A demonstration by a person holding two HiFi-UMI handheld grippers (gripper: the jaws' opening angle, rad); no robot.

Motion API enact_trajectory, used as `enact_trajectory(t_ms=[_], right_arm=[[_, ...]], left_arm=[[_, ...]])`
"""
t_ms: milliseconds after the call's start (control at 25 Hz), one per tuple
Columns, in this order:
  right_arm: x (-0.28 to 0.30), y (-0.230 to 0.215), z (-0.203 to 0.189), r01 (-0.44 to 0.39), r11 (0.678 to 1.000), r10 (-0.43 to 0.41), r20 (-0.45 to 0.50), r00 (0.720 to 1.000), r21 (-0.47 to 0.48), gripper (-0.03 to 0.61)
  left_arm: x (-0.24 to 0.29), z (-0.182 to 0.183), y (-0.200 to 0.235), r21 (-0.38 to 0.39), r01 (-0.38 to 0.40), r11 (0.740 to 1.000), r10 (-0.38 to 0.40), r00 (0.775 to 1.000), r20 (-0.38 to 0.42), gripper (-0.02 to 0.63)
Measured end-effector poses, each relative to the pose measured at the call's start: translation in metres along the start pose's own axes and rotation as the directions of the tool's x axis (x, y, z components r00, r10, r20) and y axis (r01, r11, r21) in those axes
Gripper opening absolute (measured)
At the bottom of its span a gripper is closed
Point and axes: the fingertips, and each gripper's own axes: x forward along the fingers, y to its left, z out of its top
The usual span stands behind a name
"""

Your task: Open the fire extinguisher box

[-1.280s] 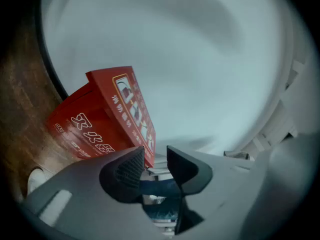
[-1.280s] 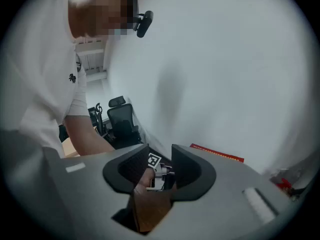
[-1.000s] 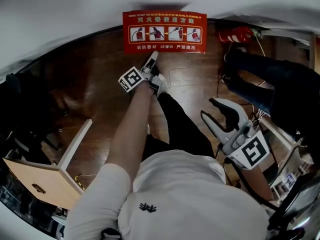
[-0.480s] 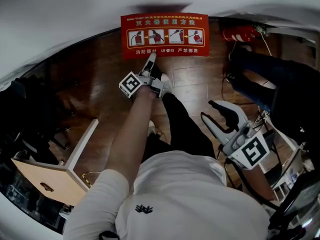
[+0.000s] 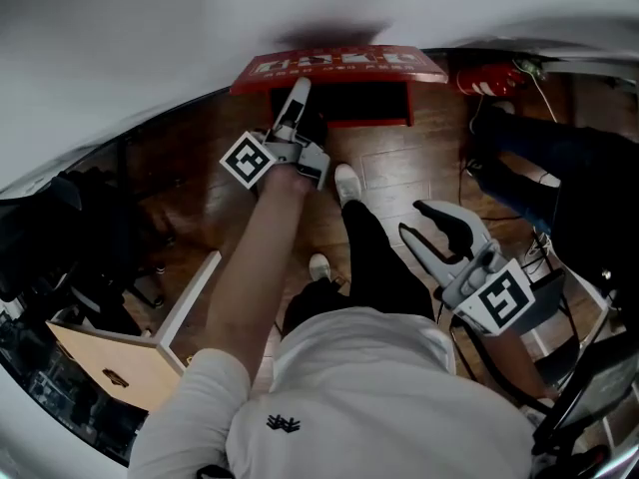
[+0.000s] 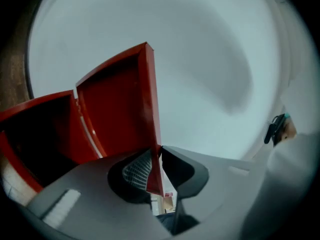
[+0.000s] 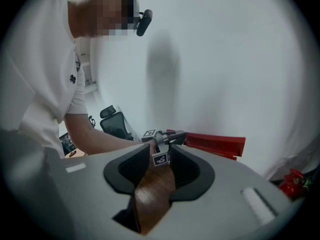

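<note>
The red fire extinguisher box [image 5: 339, 108] stands on the wooden floor against the white wall. Its lid [image 5: 339, 65] is tilted up and the dark inside shows beneath it. My left gripper [image 5: 298, 94] reaches to the lid's front edge. In the left gripper view the jaws are closing, and the pads [image 6: 137, 168] pinch the thin red lid [image 6: 120, 104] beside the box body [image 6: 35, 129]. My right gripper [image 5: 412, 218] hangs open at my right side, holding nothing. The right gripper view shows its jaws [image 7: 155, 171] apart, with the raised lid [image 7: 215, 143] far ahead.
A red fire extinguisher [image 5: 489, 76] lies right of the box. Another person's legs in dark trousers [image 5: 559, 168] stand at the right. A light wooden stool [image 5: 130, 347] is at the lower left, and a black office chair [image 7: 112, 121] stands further back.
The lid lay flat with its printed label facing me; now it has swung upward. My left gripper closed on its edge and rose with it. The right gripper barely moved.
</note>
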Motion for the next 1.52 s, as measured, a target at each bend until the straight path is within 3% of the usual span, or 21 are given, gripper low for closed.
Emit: enact_trajectory(t_ms=[440,840,1080,1360,1440,1520], right_arm=[[-0.002,-0.031,0.0,0.062,0.998,-0.062,-0.009,0.998,0.023,0.114],[-0.008,-0.037,-0.003,0.077,0.997,-0.076,-0.028,0.997,0.021,0.115],[-0.011,-0.029,-0.006,0.086,0.996,-0.086,-0.004,0.996,0.007,0.115],[-0.021,0.006,-0.019,0.09,0.995,-0.088,0.046,0.995,-0.044,0.115],[-0.026,0.024,-0.024,0.092,0.992,-0.086,0.074,0.994,-0.082,0.115],[-0.031,0.046,-0.03,0.102,0.986,-0.087,0.112,0.99,-0.135,0.115]], left_arm=[[0.076,0.058,-0.013,0.046,0.054,0.997,-0.055,0.998,0.017,0.046],[0.075,0.061,-0.015,0.057,0.073,0.996,-0.075,0.997,0.029,0.052],[0.072,0.058,-0.02,0.086,0.077,0.993,-0.079,0.997,0.016,0.138],[0.005,0.05,-0.05,0.16,0.071,0.985,-0.07,0.997,-0.008,0.163],[-0.03,0.042,-0.066,0.237,0.086,0.968,-0.076,0.996,-0.048,0.161],[-0.065,0.029,-0.092,0.335,0.141,0.932,-0.109,0.988,-0.112,0.16]])
